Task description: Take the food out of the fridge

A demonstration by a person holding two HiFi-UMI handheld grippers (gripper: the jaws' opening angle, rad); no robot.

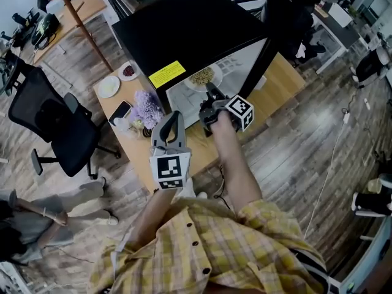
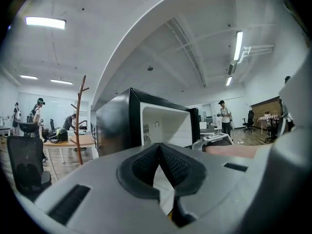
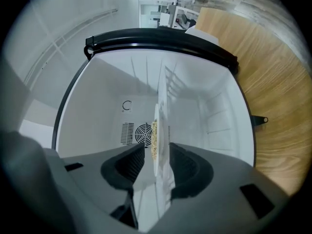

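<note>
A black mini fridge stands open on a wooden table. Inside, on the white floor, lies a white plate of pale food. My right gripper reaches into the opening. Its view is rolled sideways, so the plate shows edge-on between the jaws of the right gripper; the pads stand apart from it, open. My left gripper hangs back at the table's front edge. In its own view the left gripper is shut on nothing and points at the fridge.
Left of the fridge the table holds an empty white plate, a small dish of dark food, a phone and purple flowers. The fridge door stands open to the right. A black office chair stands at the left.
</note>
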